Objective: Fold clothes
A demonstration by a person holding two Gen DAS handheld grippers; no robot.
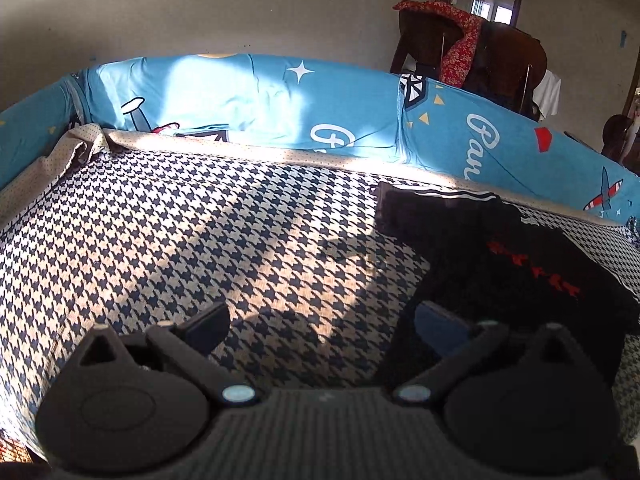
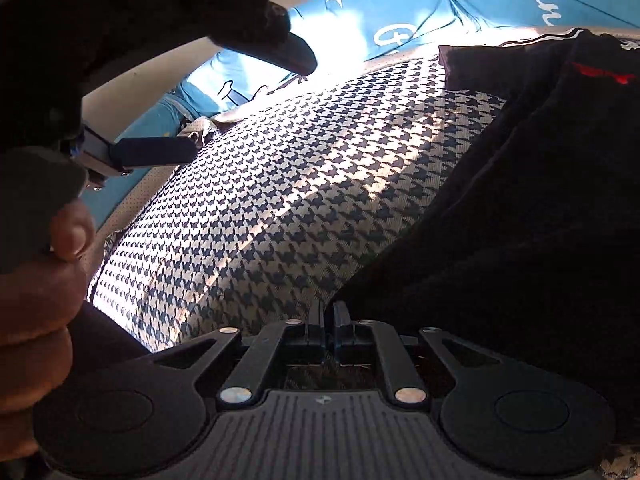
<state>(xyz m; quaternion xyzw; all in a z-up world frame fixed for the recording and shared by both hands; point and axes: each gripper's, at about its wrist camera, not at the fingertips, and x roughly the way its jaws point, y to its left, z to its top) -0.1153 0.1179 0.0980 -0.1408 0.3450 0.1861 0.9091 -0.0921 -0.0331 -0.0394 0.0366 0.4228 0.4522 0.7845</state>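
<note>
I see black knit garment with red print (image 1: 520, 264) toward right edge of houndstooth bed cover (image 1: 200, 232) — right of my spread left gripper (image 1: 320, 322); right gripper (image 2: 328, 312) nearer — pressed together at hem, pinch unclear.

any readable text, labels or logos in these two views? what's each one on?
"Par": white script on the blue printed sheet, cut off by the bed edge; the right wrist view shows the same letters.
A second white script word on the sheet: half hidden, unreadable.
Red marks on the black garment: too blurred to read as letters.
Small embossed mark on the right gripper body: too small to read.
Nothing else legible.
</note>
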